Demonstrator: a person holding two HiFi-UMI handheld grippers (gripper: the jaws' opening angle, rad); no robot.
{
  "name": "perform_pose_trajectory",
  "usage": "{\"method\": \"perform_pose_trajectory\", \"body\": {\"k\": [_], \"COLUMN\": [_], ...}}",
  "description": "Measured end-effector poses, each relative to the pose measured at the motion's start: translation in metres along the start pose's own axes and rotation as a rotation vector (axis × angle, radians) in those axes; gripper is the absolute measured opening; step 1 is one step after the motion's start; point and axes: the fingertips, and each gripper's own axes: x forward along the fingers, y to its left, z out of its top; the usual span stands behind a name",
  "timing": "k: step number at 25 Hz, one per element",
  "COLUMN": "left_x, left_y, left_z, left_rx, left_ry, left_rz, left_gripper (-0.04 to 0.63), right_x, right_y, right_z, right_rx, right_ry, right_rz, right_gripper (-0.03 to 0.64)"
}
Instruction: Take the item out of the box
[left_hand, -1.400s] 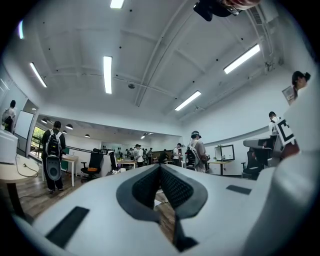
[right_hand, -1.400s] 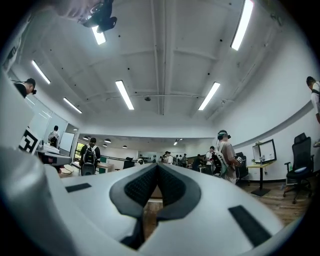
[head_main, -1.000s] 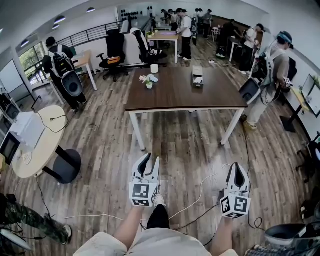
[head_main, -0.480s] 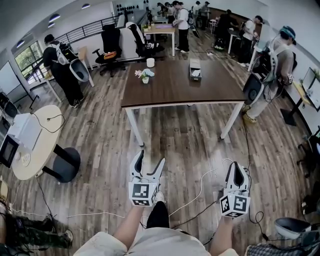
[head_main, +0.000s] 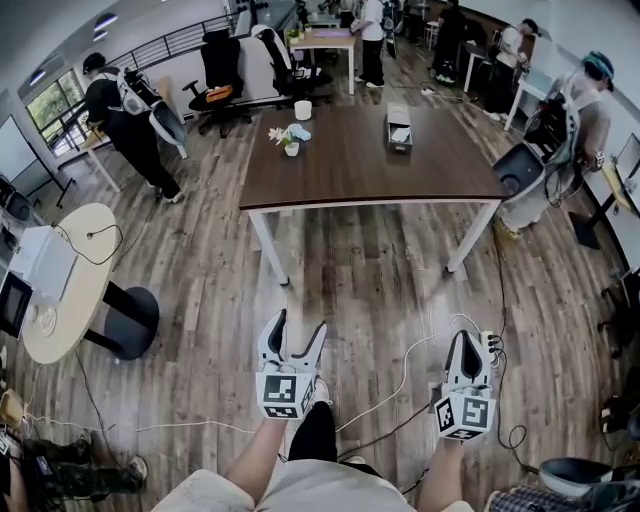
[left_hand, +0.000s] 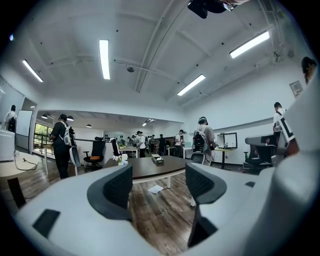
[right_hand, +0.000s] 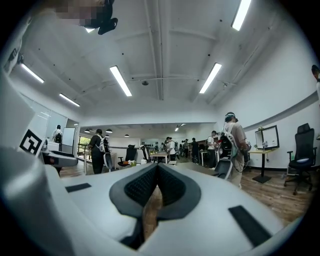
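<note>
A small open box (head_main: 398, 128) stands on the far right part of a dark wooden table (head_main: 340, 180), a few steps ahead of me. In the left gripper view the box (left_hand: 158, 160) shows small on the tabletop. Both grippers hang low over the floor, far short of the table. My left gripper (head_main: 298, 326) has its jaws spread wide and just starting to close, with nothing between them (left_hand: 159, 182). My right gripper (head_main: 468, 342) is shut, its pads meeting on nothing (right_hand: 157, 181).
A small flower pot (head_main: 285, 140) and a white cup (head_main: 303, 109) also stand on the table. A round table (head_main: 70, 290) is at the left. Cables (head_main: 400, 375) lie on the floor. Several people and office chairs (head_main: 222, 75) surround the table.
The left gripper's jaws went from nearly shut to wide apart. The table has come slightly nearer in the head view. The right gripper stays shut.
</note>
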Motion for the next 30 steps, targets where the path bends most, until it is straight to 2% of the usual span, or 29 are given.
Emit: {"method": "perform_pose_trajectory", "body": {"k": [6, 10, 19, 25, 30], "left_x": [0.056, 0.097, 0.171, 0.200, 0.216], "left_y": [0.038, 0.075, 0.160, 0.193, 0.202], "left_z": [-0.001, -0.006, 0.015, 0.030, 0.033], "left_rx": [-0.027, -0.045, -0.052, -0.044, -0.050], "left_ry": [0.003, 0.018, -0.005, -0.035, -0.040], "left_rz": [0.020, 0.024, 0.033, 0.028, 0.022], "left_gripper": [0.338, 0.344, 0.344, 0.344, 0.344], "right_x": [0.075, 0.133, 0.250, 0.285, 0.299], "right_y": [0.010, 0.021, 0.074, 0.091, 0.089], "right_z": [0.001, -0.002, 0.020, 0.035, 0.038], "right_rx": [-0.039, -0.023, -0.004, -0.017, -0.017], "right_ry": [0.044, 0.066, 0.031, -0.009, -0.024], "right_rz": [0.031, 0.028, 0.066, 0.059, 0.042], "right_gripper": [0.000, 0.002, 0.000, 0.001, 0.000]}}
